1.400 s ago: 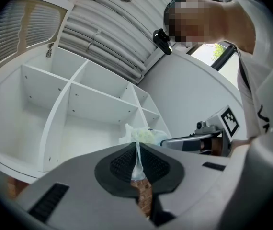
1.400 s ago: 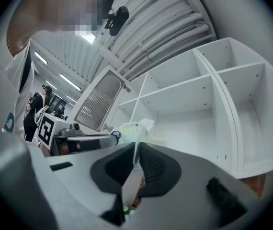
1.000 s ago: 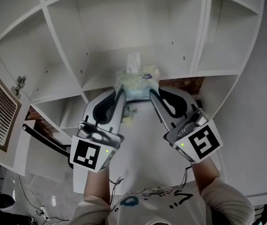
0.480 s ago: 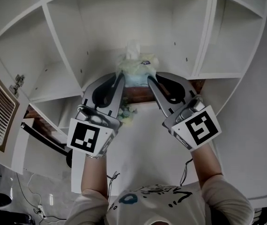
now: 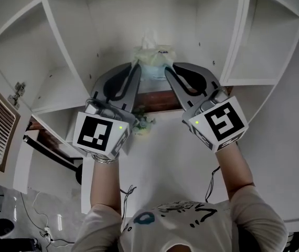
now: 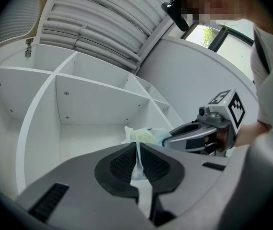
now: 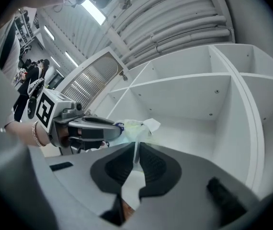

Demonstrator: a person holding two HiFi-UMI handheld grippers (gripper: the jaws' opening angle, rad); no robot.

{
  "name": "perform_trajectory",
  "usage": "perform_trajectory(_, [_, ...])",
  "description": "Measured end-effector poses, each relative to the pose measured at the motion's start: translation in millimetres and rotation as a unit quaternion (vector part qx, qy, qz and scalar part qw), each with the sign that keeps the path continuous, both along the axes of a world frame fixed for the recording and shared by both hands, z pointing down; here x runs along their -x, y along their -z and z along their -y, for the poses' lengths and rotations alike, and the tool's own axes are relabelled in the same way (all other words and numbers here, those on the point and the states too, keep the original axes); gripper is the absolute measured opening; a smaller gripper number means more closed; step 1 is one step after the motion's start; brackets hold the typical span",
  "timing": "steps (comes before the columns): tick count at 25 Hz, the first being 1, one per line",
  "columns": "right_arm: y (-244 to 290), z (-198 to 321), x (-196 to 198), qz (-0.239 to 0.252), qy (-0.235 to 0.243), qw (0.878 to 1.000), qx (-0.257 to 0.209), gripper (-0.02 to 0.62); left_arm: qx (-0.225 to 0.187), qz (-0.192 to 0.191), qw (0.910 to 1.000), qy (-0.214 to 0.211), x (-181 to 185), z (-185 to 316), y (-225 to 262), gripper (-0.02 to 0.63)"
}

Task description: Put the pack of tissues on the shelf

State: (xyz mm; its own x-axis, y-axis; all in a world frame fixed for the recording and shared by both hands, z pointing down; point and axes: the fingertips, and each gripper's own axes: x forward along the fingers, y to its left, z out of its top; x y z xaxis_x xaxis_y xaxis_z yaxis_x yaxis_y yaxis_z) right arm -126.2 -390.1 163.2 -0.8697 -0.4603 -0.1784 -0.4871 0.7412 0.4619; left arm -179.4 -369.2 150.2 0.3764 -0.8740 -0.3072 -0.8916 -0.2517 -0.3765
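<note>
The left gripper [image 5: 135, 70] and right gripper [image 5: 167, 72] each pinch a wrapper edge, holding the pack of tissues [image 5: 152, 62] level at the front edge of the shelf [image 5: 102, 35].

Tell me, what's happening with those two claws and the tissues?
Left gripper, right gripper: both shut on pack of tissues, pinching its wrapper. Pack held at shelf compartment's mouth. Nothing visible blocking.

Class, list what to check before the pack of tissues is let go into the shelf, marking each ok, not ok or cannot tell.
1. Left gripper shut on the wrapper's edge: ok.
2. Right gripper shut on the opposite edge: ok.
3. Pack of tissues in front of the middle compartment: ok.
4. Nothing in that compartment in the way: ok.
5. Pack resting on the shelf board: cannot tell.
</note>
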Motion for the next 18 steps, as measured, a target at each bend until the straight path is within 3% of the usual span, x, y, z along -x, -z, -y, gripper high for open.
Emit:
perform_trajectory(8, [-7.1, 17.7, 6.3, -0.026, -0.029, 0.999, 0.010, 0.038, 0.009, 0.056, 0.9968, 0.057, 2.6, 20.1, -4.3, 0.026])
perform_trajectory(18, [-8.3, 43.7, 16.0, -0.067, -0.052, 0.996, 0.019, 0.038, 0.060, 0.085, 0.9919, 0.074, 9.7, 49.9, -10.0, 0.026])
